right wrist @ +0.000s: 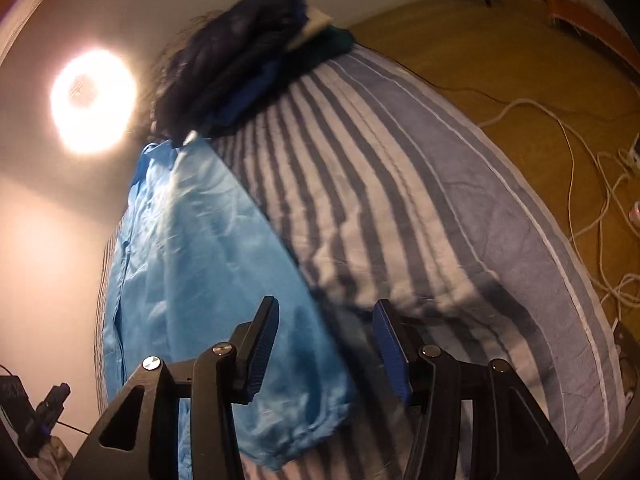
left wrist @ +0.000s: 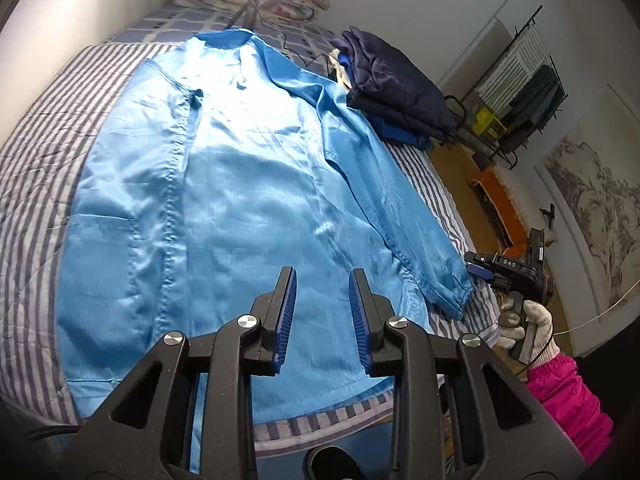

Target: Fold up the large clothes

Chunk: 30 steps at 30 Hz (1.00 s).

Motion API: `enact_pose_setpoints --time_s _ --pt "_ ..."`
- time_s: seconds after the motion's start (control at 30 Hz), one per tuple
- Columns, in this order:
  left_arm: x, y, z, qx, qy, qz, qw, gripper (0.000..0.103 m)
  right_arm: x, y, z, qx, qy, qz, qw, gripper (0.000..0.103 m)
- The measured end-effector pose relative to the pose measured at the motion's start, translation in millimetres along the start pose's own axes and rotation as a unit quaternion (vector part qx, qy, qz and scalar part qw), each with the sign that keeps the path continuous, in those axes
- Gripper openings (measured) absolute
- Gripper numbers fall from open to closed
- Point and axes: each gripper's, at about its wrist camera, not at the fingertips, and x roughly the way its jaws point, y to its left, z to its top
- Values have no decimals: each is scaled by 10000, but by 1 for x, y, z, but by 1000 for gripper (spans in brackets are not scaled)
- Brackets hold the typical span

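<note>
Left claw (left wrist: 322, 300) open, empty, above blue coat (left wrist: 240, 184); right claw (right wrist: 324, 344) open by cuff (right wrist: 304, 424); folded dark clothes (left wrist: 400, 92) beside shoulder

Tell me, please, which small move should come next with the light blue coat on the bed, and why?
Probably lower the right gripper onto the sleeve cuff and close on it. The light blue coat lies spread flat on the striped bed cover, its right sleeve still stretched outward. Both grippers are open and hold nothing, and the cuff lies just below the right fingers.

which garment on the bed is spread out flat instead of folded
The light blue coat, spread open across the striped bed. The dark navy jacket sits folded on a pile.
</note>
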Motion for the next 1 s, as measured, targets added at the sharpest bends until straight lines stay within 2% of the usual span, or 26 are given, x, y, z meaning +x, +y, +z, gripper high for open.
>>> enact_pose_setpoints --time_s 0.1,0.2,0.23,0.37,0.5,0.6,0.77,0.87,1.0 --pt "6 -2 1 13 33 2 10000 27 3 -2 -2 -32 49 42 10000 51" --pt "11 -4 2 26 54 5 10000 27 7 7 -6 -349 152 6 9993 45" --pt "12 -5 2 34 59 7 10000 27 9 11 -8 -462 206 -41 9987 39" --pt "16 -10 4 71 73 26 9999 27 15 24 -14 -854 337 -298 9953 2" --pt "13 -11 4 121 45 35 9999 27 -7 41 -14 -1033 -32 -238 9944 0" --pt "9 -7 5 85 0 55 9999 27 -30 69 -18 -1379 -395 -107 9896 0" --pt "-1 7 4 -69 -84 140 9998 27 -47 106 -28 -1642 -591 166 9845 0" --pt "-9 16 5 -194 -166 183 9995 27 -49 146 -47 -2261 -639 225 9717 0" --pt "-19 29 7 -384 -301 235 9985 27 -40 194 -77 -2888 -457 439 9553 0"
